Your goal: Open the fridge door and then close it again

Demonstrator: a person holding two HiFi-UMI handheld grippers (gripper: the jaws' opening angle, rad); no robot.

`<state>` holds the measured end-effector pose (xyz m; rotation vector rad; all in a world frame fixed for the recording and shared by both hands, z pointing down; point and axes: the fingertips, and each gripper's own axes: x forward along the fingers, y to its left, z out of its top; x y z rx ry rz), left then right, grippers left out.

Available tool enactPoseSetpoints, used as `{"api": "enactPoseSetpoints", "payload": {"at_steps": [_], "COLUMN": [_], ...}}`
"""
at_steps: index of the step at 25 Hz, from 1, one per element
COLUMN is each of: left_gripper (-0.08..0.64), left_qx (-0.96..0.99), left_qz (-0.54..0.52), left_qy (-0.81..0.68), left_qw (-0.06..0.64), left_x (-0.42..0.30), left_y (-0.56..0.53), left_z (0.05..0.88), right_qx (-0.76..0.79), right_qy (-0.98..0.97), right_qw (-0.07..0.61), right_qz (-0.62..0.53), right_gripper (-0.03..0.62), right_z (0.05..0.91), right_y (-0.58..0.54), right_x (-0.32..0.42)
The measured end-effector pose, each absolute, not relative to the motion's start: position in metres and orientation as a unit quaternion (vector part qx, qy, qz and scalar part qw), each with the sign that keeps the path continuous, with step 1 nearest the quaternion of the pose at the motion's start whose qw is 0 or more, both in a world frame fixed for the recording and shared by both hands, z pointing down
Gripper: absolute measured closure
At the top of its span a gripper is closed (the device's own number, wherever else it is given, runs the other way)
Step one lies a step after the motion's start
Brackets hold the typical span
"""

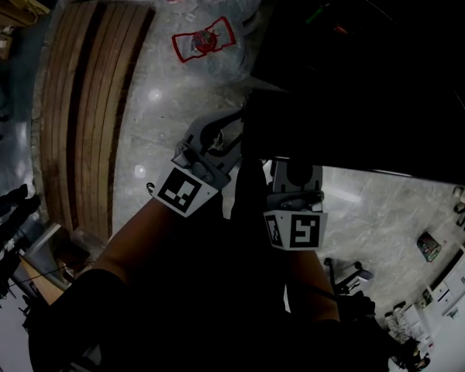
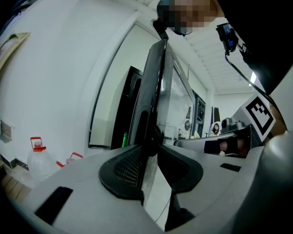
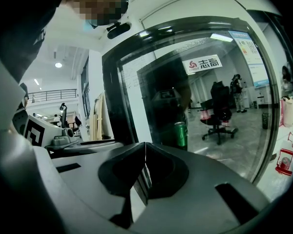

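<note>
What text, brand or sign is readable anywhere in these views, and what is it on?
"志高": white sign seen in the fridge door glass; the small print under its red logo is unreadable.
Poster at the glass's upper right: too small to read.
Water jugs: no readable print.

Office hall: polished stone floor [image 1: 163, 91], swivel chair [image 3: 217, 112] (black, on casters), wall sign [image 3: 201, 64].
</note>
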<state>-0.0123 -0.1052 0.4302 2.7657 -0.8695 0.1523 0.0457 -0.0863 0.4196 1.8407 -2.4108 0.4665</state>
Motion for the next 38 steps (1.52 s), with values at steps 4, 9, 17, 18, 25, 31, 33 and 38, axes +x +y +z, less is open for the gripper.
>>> {"api": "enactPoseSetpoints", "payload": {"at_steps": [4,9,17,18,25,31,33,38], "left_gripper": [0.457,0.451,0.445,0.443,0.439,0.437,0.436,0.433], "left_qx": [0.945,0.944,0.943,0.942,0.940,0.936,0.935,0.932], "left_qz": [0.051,0.049,0.042,0.041,0.040,0.036,0.030,0.024], "left_qy": [-0.300,-0.305,-0.313,-0.314,-0.323,-0.336,-0.340,-0.348], "left_qw": [0.118,0.113,0.107,0.107,0.101,0.096,0.097,0.097], "left_x": [-0.012,-0.009,-0.004,-0.003,0.003,0.008,0.009,0.013], "left_y": [-0.114,-0.130,-0.154,-0.158,-0.179,-0.196,-0.202,-0.203], "left_z": [0.432,0.431,0.431,0.432,0.433,0.431,0.431,0.428], "right_qx": [0.600,0.602,0.604,0.605,0.607,0.609,0.611,0.616], "right_qy": [-0.784,-0.782,-0.781,-0.780,-0.778,-0.777,-0.775,-0.771], "right_qw": [0.037,0.038,0.037,0.037,0.036,0.036,0.036,0.035], "right_qz": [0.154,0.157,0.156,0.155,0.156,0.156,0.156,0.157], "right_gripper": [0.577,0.577,0.577,0.577,0.577,0.577,0.577,0.577], "right_z": [0.423,0.424,0.427,0.427,0.429,0.429,0.429,0.429], "right_y": [-0.090,-0.094,-0.107,-0.109,-0.120,-0.120,-0.122,-0.124], "right_x": [0.047,0.049,0.055,0.056,0.061,0.063,0.064,0.074]}}
